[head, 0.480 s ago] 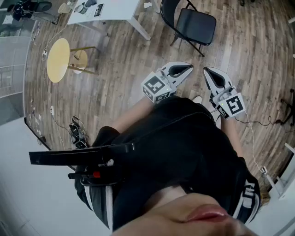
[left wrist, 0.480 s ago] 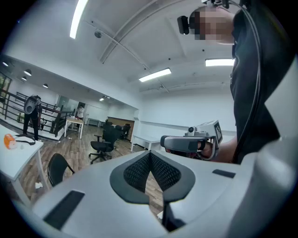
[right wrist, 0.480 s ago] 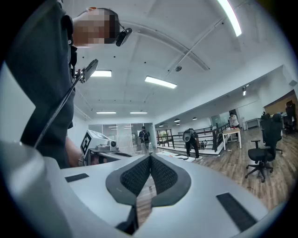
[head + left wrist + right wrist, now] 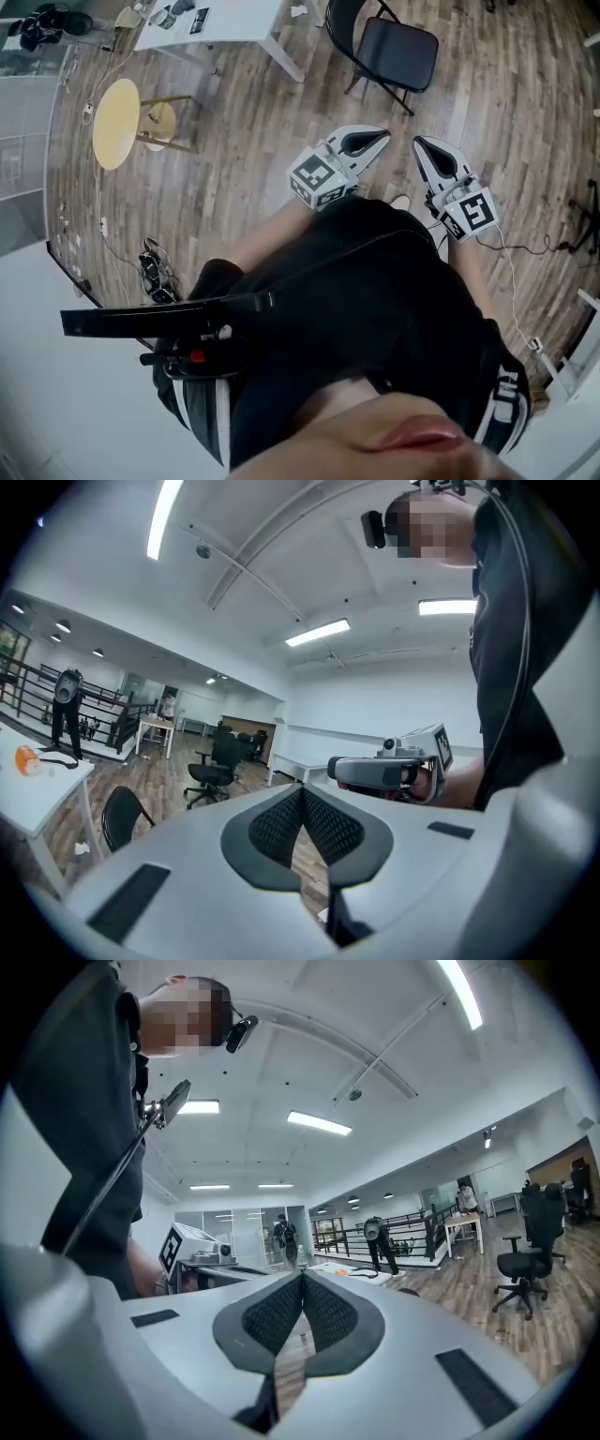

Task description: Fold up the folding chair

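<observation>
Jaws closed, empty: left gripper (image 4: 381,137), right gripper (image 4: 420,143) | folding chair (image 4: 401,52) unfolded, unmoved

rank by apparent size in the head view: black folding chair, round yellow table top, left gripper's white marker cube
1. black folding chair
2. round yellow table top
3. left gripper's white marker cube, slightly smaller, nearer the camera

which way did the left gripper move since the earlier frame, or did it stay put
No. In the head view the left gripper sits at the same gap from the black folding chair ahead of it, with no shift either way.
</observation>
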{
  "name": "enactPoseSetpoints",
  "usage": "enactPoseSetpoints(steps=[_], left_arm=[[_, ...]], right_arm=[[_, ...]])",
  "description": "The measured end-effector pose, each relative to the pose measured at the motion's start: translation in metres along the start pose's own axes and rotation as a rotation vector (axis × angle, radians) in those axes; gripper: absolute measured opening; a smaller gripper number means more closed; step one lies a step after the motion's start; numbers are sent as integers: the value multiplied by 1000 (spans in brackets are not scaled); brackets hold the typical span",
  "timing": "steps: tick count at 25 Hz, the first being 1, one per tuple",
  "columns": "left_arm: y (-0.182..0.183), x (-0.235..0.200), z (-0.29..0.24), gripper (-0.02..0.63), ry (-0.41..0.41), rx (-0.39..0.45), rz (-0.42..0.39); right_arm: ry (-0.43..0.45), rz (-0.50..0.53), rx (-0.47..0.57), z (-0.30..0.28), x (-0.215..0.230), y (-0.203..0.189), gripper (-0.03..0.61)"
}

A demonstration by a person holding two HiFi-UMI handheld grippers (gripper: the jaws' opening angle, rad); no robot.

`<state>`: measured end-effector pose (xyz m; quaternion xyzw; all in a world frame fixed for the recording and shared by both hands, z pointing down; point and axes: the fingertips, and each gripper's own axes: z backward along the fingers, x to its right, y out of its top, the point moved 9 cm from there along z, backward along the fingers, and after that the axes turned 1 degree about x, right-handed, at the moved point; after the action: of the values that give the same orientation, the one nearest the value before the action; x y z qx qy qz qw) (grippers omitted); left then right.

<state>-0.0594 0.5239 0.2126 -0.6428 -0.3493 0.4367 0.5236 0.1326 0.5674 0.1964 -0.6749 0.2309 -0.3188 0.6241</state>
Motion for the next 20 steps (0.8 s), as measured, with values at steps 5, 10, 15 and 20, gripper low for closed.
enactPoseSetpoints(steps=[5, 10, 15, 20], left_arm=[[1, -7, 6, 5, 2, 2, 2], [1, -16, 14, 5, -11, -4, -4], [-2, -26, 24, 5, 16, -7, 11], [-6, -42, 44, 5, 37, -8, 25]], right_arm=[[-27, -46, 29, -7, 5, -1, 11], [-23, -8, -10, -25, 4, -10, 11], [45, 3, -41, -45, -8, -11, 11], [102, -15, -42, -68, -26, -15, 11]])
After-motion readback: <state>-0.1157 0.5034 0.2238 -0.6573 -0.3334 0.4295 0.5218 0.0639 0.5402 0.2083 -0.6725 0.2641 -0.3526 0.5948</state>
